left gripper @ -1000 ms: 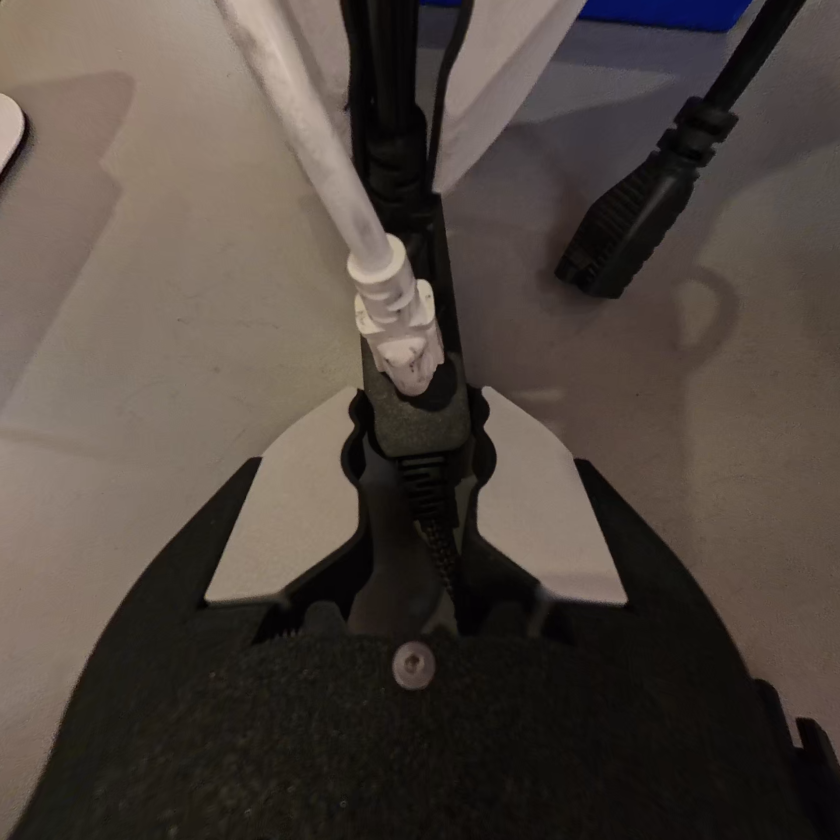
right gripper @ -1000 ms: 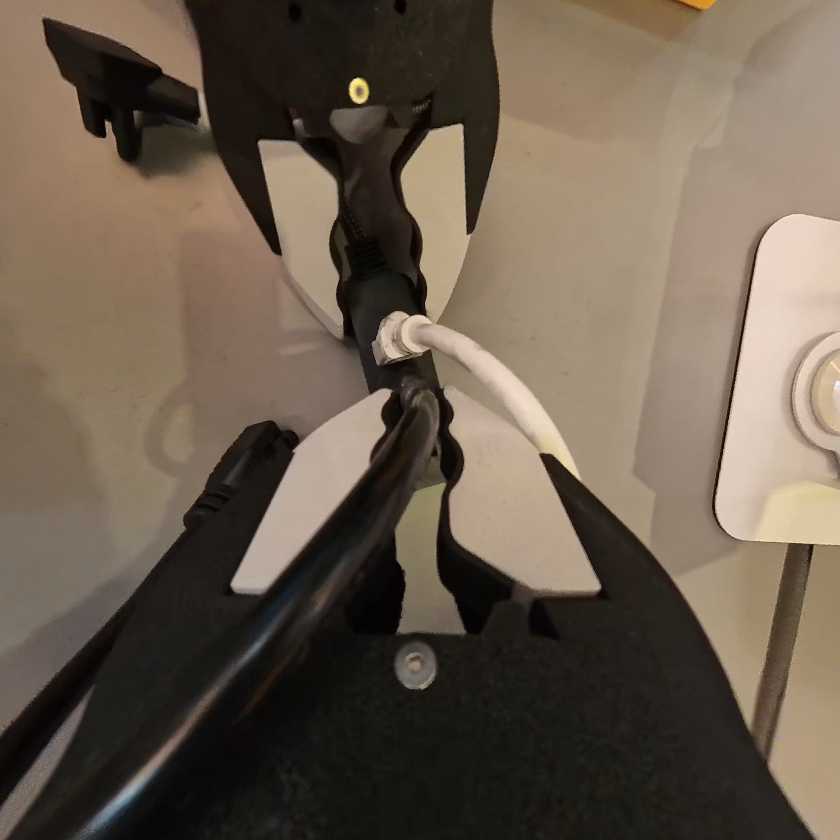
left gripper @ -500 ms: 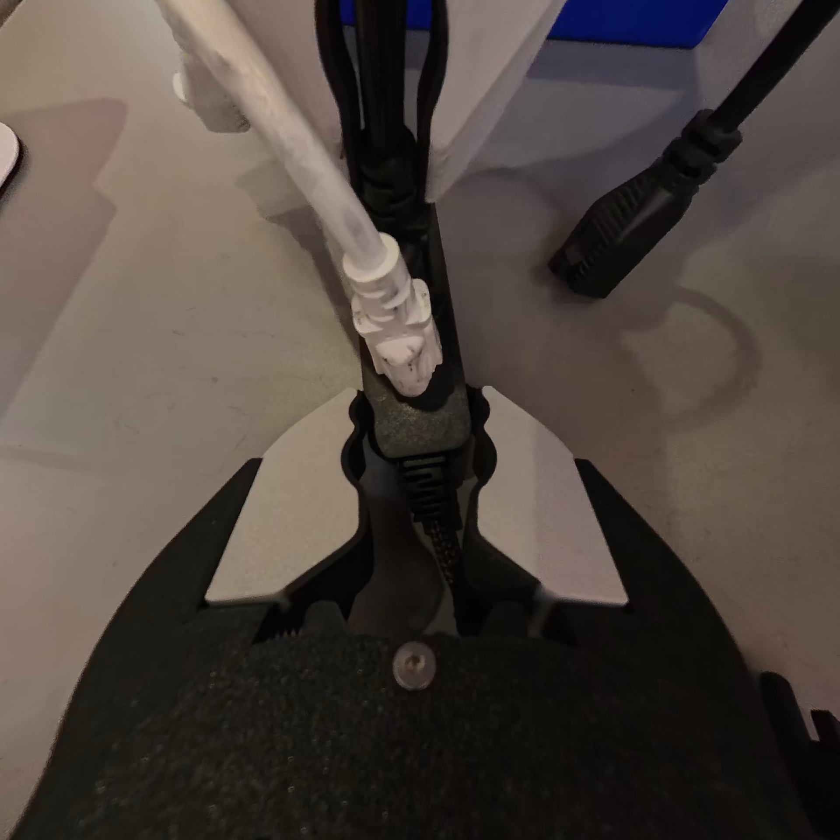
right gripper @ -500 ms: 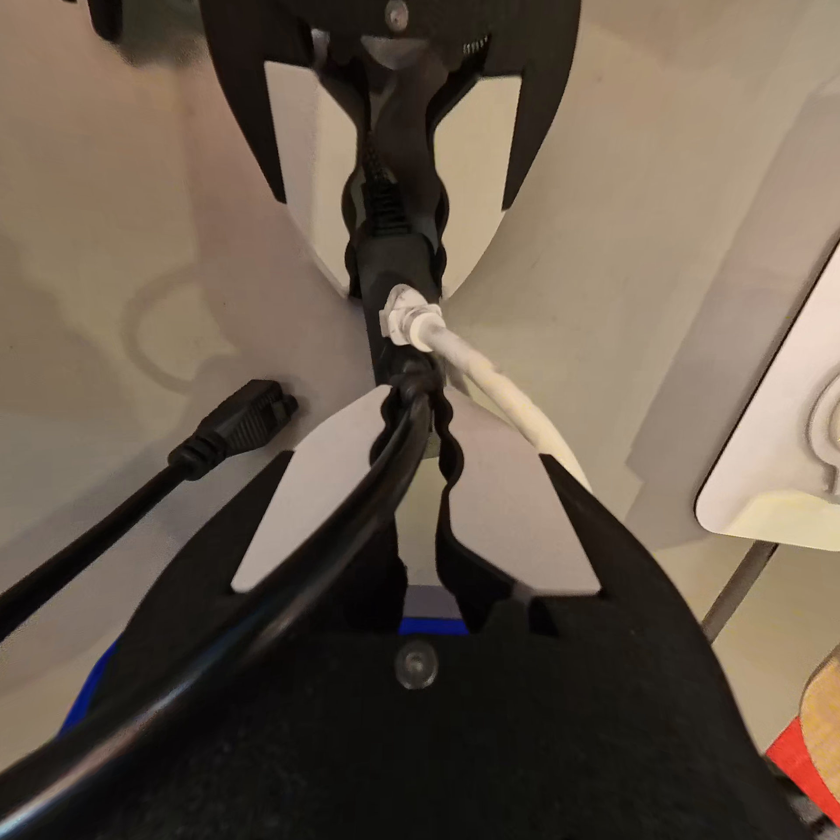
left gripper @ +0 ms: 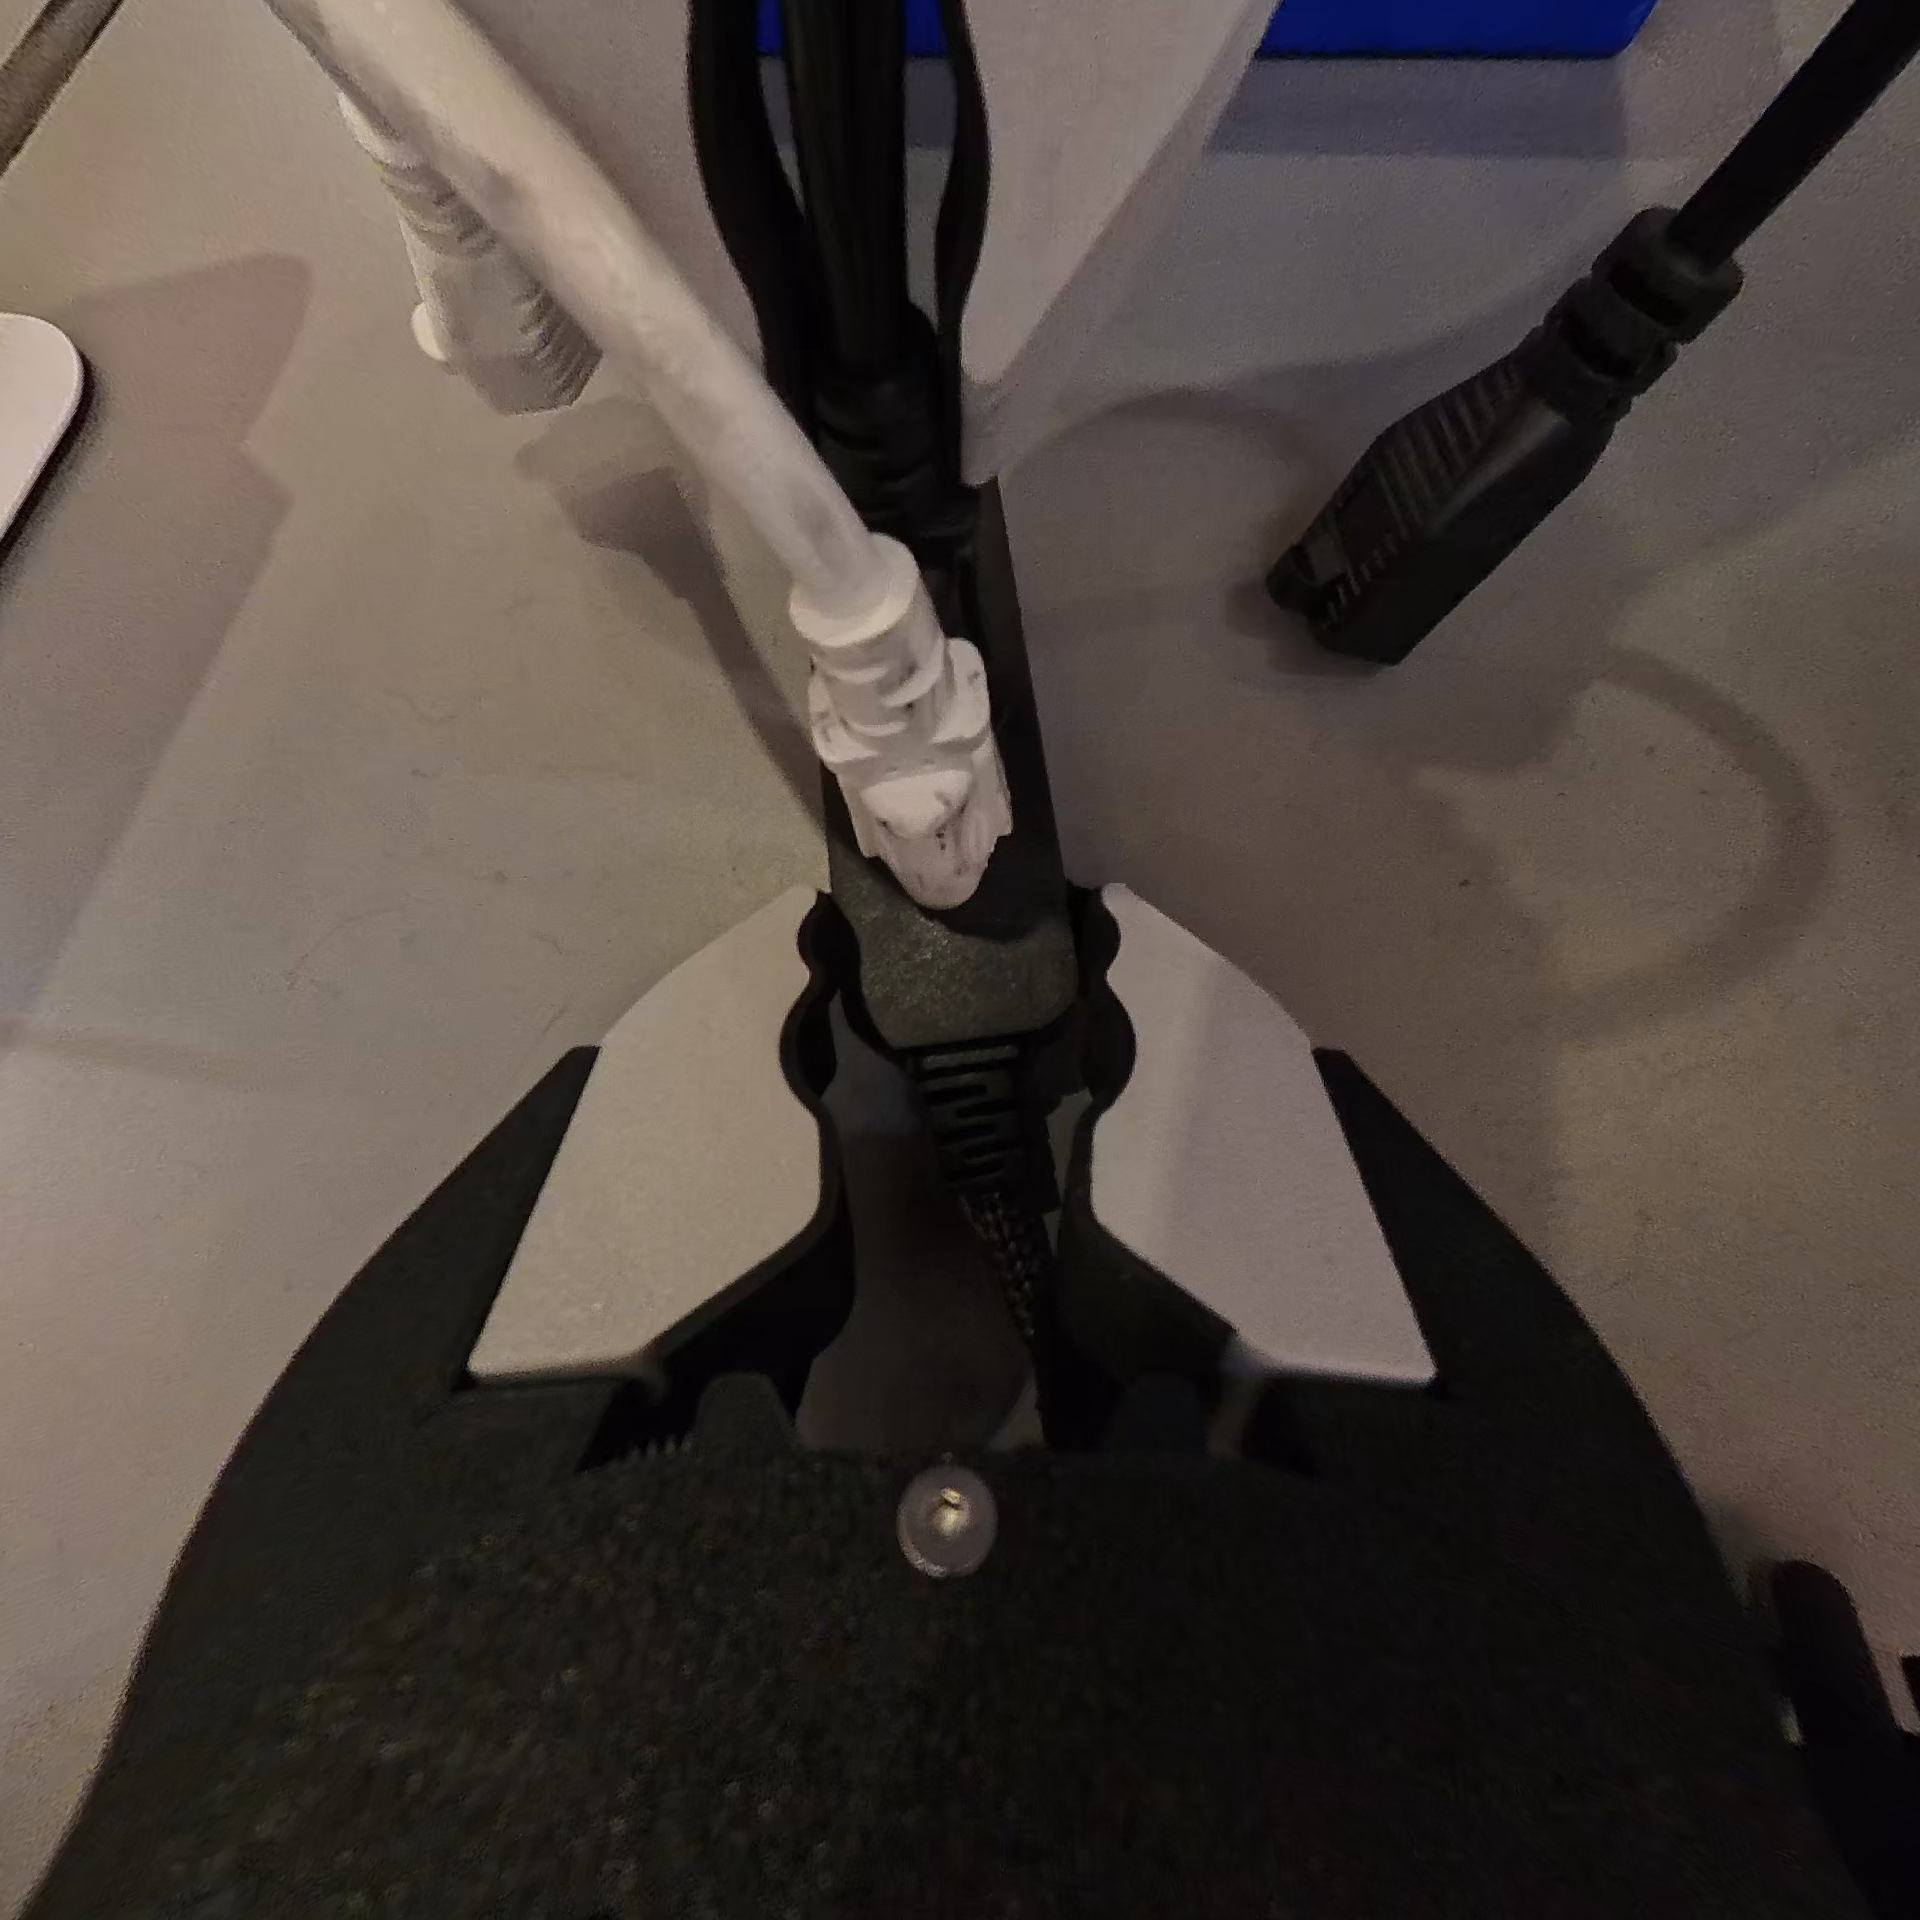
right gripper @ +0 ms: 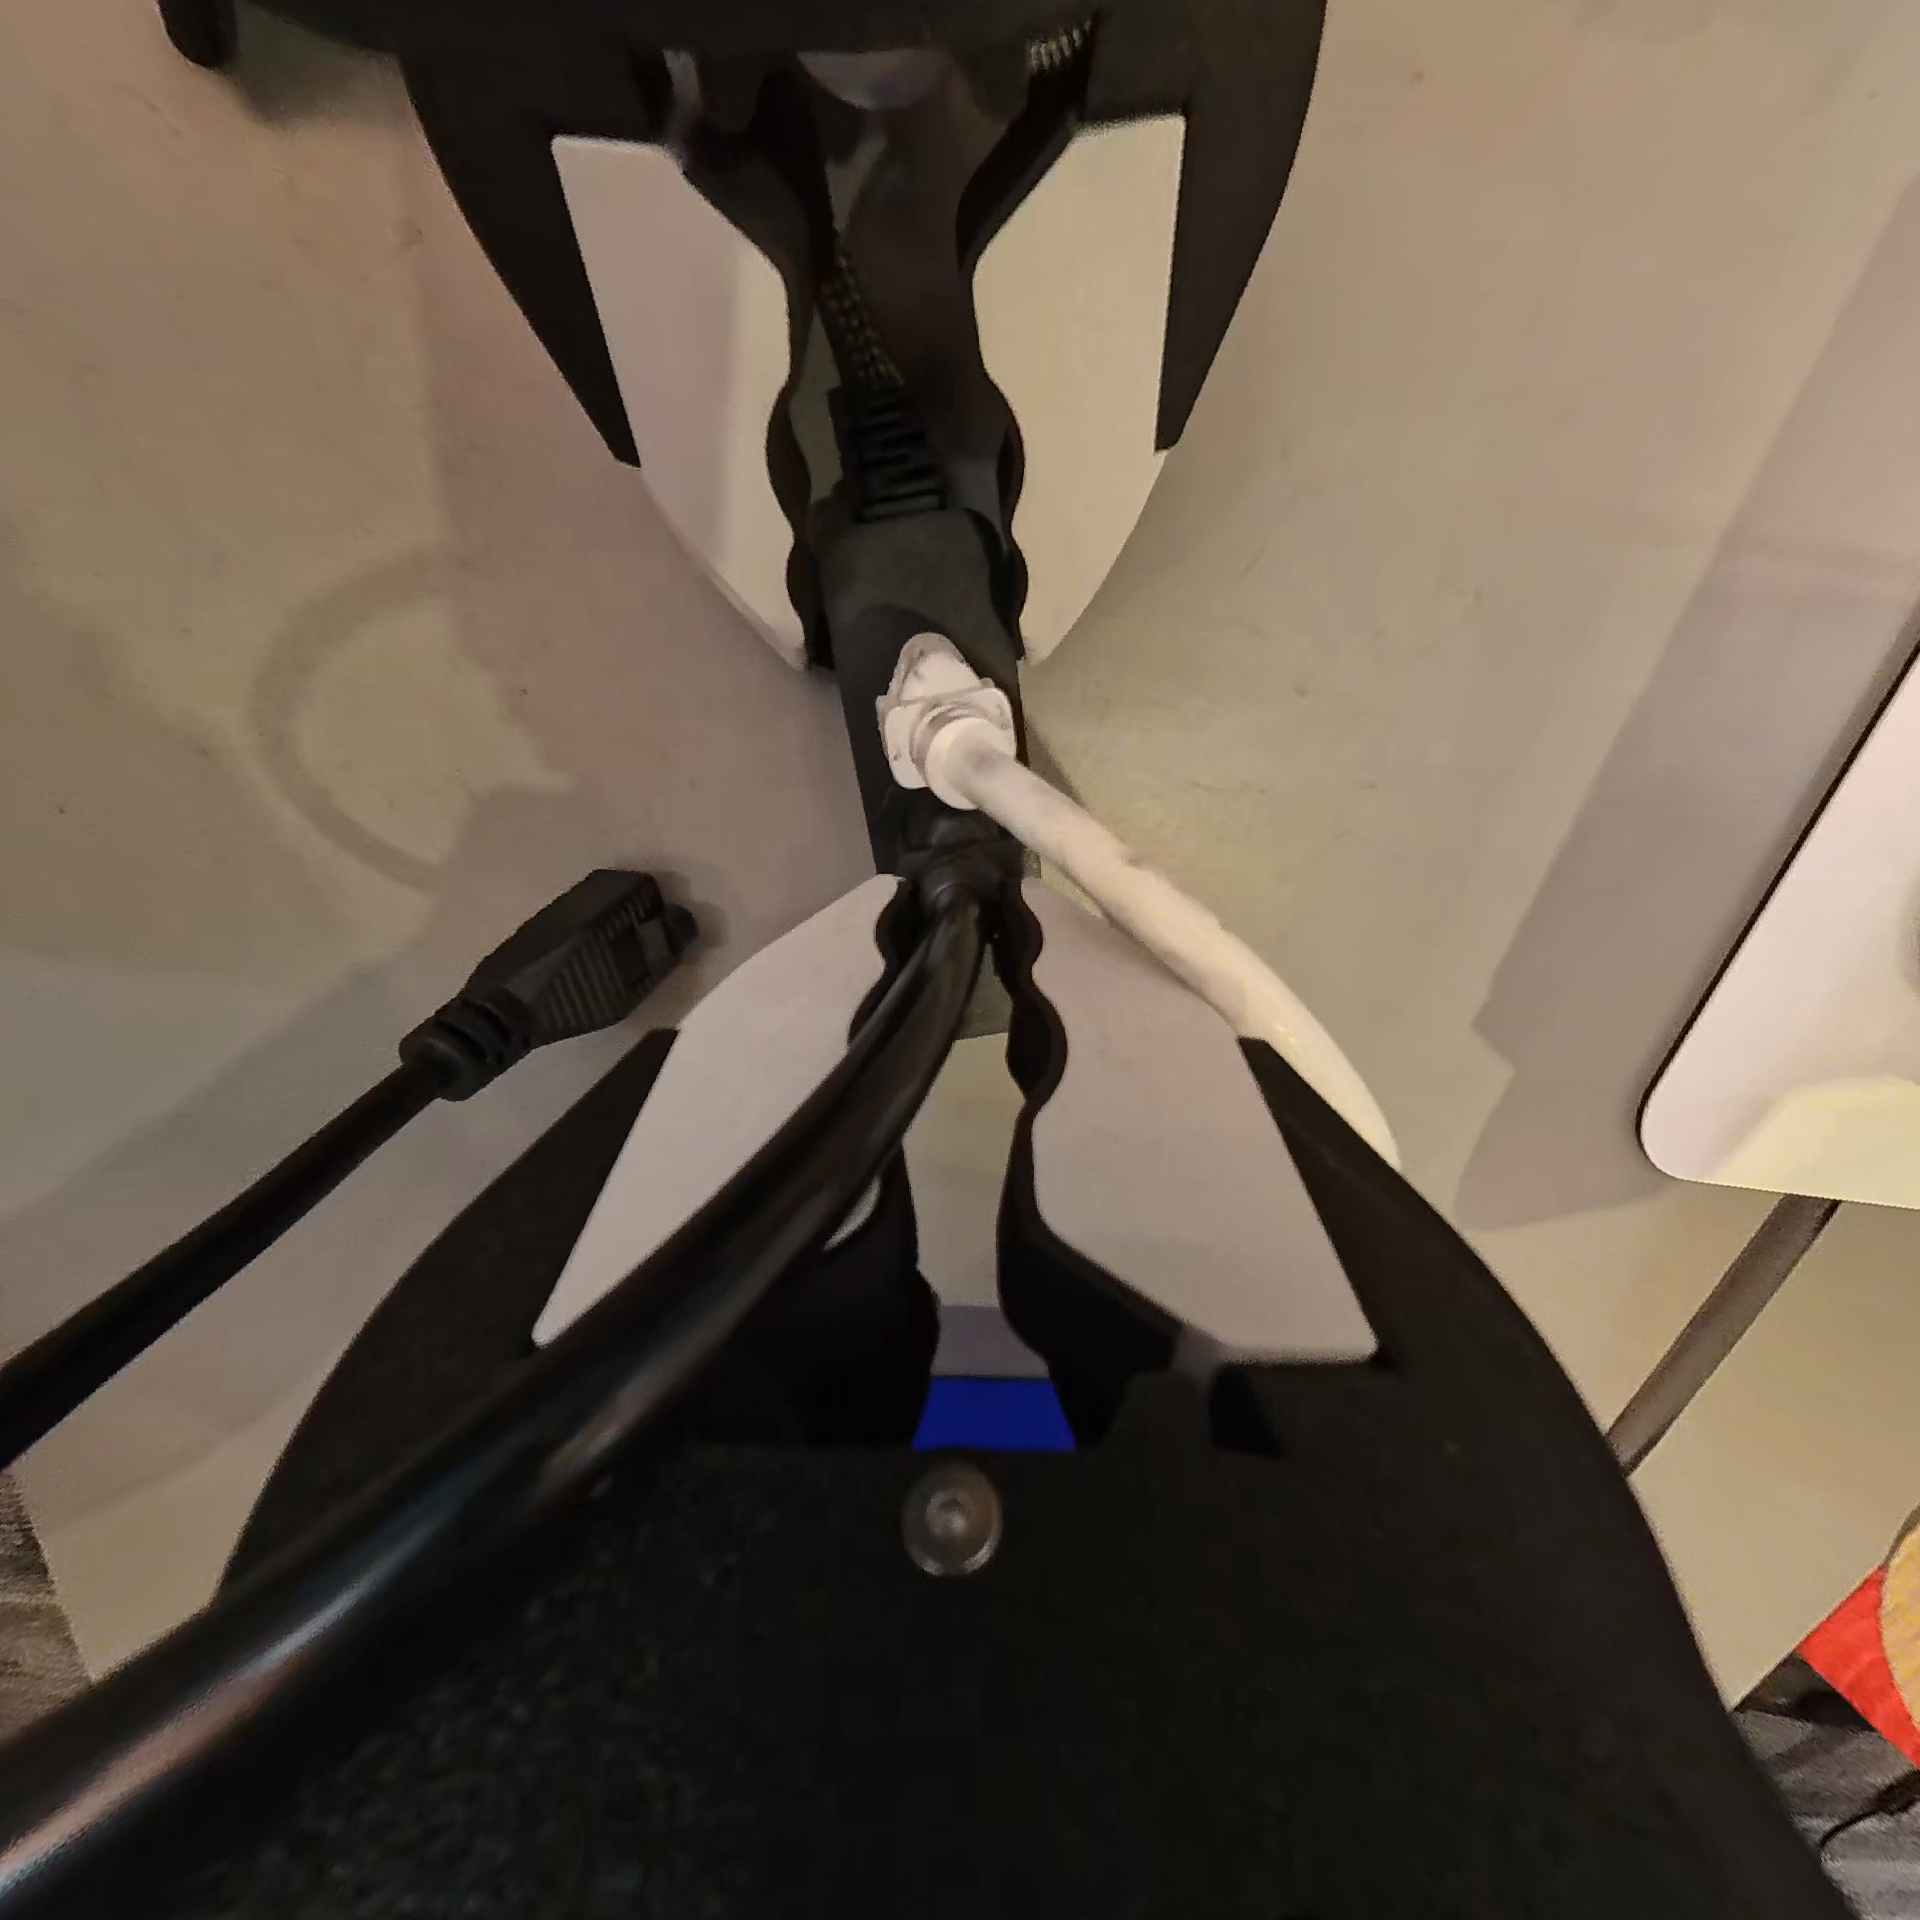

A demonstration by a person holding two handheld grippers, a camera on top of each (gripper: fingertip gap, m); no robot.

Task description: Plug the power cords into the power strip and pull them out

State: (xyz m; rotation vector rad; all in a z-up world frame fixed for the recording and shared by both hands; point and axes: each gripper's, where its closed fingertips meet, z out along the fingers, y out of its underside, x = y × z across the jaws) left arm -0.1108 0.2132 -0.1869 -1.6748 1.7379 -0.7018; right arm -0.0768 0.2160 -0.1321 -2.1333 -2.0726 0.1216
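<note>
The left gripper [left gripper: 956, 987] is clenching one end of the narrow black power strip [right gripper: 925, 665], the right gripper [right gripper: 956, 935] facing it is clenching the black plug [right gripper: 951, 857] at the other end, both aligned along its long axis above the table [left gripper: 312, 831].

You've got a black power strip [left gripper: 961, 961] w/ braided blk cord, a white plug [left gripper: 914, 790] on white cable, a loose black ribbed plug [left gripper: 1455, 488], a grey-beige table [left gripper: 364, 831], and a blue box [left gripper: 1455, 26] at the back.
</note>
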